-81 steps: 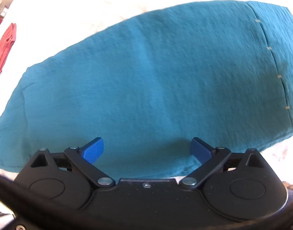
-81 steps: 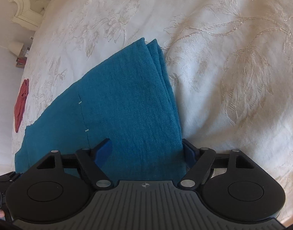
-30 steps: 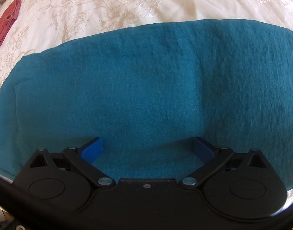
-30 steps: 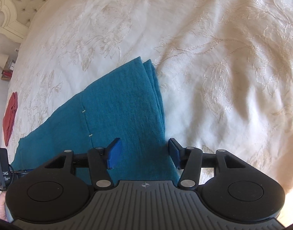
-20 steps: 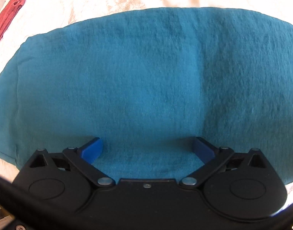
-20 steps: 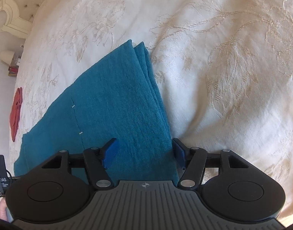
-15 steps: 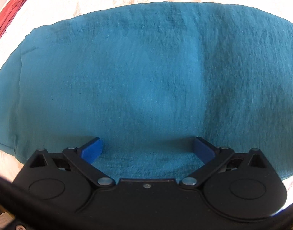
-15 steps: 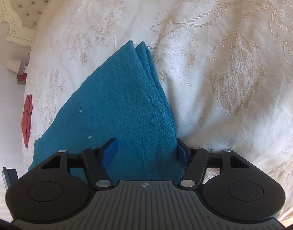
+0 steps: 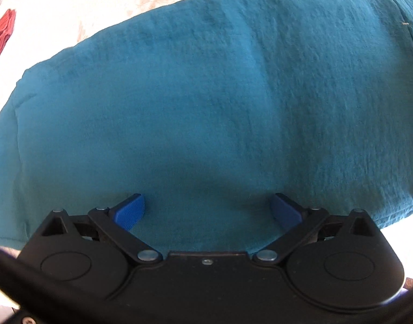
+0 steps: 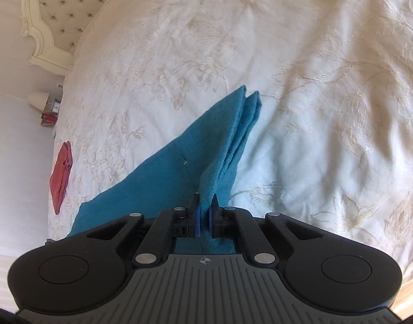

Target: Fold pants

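In the left wrist view the left tongs stand wide, as they did half a second ago, their blue pads apart over the near edge of the pants. They grip nothing. The teal cloth fills most of that frame, lying flat on the bed. A seam with pale stitches has come into the right edge of the frame, so the view has swung slightly since then. A red cloth sits at the far left edge, well apart from the pants.

The real change is in the right wrist view. Half a second ago the right tongs straddled the stacked end of the pants with a gap on each side; now they are narrow, pinched on that end in the lower middle of the frame. The cloth rises from the bed into the pads as a tented ridge, its layered corner pointing toward the centre of the frame. The red cloth lies at the left, and a headboard fills the upper left.

This looks like the start of the next fold: one end is gripped and lifted, while the left side is not yet gripped. I judge that the left tongs must close on their edge, or press it down, before the right end is carried over; otherwise the layers may slip apart.
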Tool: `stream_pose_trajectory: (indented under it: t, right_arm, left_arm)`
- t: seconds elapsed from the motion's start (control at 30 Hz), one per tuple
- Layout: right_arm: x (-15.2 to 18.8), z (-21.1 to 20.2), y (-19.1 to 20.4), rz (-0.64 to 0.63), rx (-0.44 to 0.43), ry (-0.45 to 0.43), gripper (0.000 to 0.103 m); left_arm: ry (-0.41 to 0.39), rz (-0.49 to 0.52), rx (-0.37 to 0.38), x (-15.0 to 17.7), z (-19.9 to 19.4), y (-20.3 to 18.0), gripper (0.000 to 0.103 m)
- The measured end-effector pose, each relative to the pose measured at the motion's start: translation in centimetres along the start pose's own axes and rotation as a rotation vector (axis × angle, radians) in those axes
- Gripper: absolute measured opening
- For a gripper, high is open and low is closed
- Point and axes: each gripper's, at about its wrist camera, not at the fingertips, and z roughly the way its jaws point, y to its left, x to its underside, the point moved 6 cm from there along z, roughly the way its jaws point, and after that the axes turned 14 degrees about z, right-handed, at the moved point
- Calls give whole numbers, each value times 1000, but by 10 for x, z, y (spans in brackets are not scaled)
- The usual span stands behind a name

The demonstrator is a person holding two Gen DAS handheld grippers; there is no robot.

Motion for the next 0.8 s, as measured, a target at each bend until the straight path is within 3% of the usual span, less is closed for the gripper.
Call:
stream_pose_trajectory:
  t: [0.17, 0.43, 0.57, 0.8]
  right_arm:
    - [29, 3, 70, -94, 23, -49, 6]
    - [109, 69, 200, -261, -11, -3, 6]
    - [154, 133, 230, -319, 7, 63, 6]
    - [206, 217, 240, -314, 98, 125, 9]
  left_arm:
    - [-74, -17, 83, 3, -18, 36, 95]
    - [-163, -95, 59, 52, -36, 142, 95]
    - [-162, -132, 41, 75, -32, 185, 95]
    - [-149, -162, 22, 117, -29, 232, 95]
